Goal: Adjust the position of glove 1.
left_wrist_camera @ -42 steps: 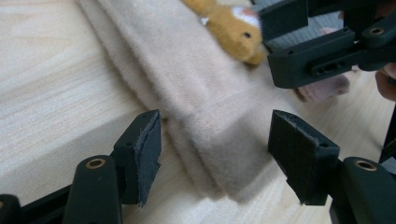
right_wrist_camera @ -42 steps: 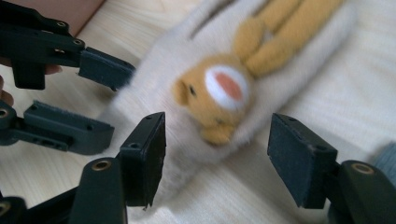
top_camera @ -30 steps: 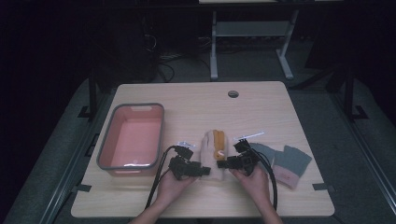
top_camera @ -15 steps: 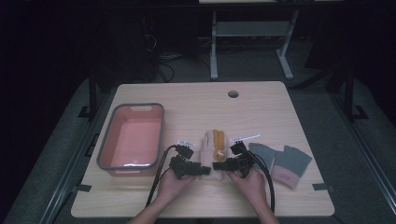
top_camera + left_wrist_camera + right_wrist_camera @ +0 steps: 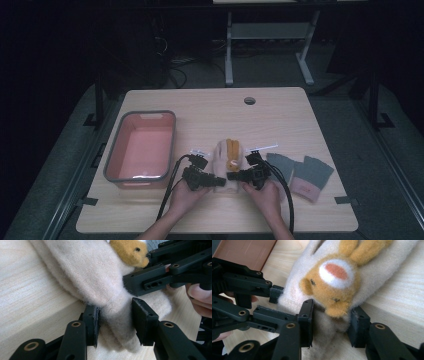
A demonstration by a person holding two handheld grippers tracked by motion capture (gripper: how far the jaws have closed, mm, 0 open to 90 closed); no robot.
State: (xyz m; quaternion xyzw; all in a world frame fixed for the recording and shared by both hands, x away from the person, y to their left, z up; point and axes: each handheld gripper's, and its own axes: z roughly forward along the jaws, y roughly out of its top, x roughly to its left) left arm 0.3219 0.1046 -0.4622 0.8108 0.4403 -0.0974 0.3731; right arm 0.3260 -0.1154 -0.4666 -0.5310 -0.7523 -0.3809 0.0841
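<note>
Cream sock (image 5: 222, 162) with orange bear face lay just right of the pink tub (image 5: 141, 150). Left gripper (image 5: 115, 323) and right gripper (image 5: 332, 323), jaws just closing, each pinched its near edge.

1. Lying at the table's near middle: one cream fleece sock (image 5: 226, 165) with one orange bear face (image 5: 332, 287) on it.
2. Lying to its right: two grey socks with pink cuffs (image 5: 300, 173).
3. Sitting at left: one pink tub (image 5: 141, 149).
4. Working at the cream sock: two grippers, left gripper (image 5: 220, 182) and right gripper (image 5: 233, 176).
5. Bearing everything: one wooden table (image 5: 210, 107).
</note>
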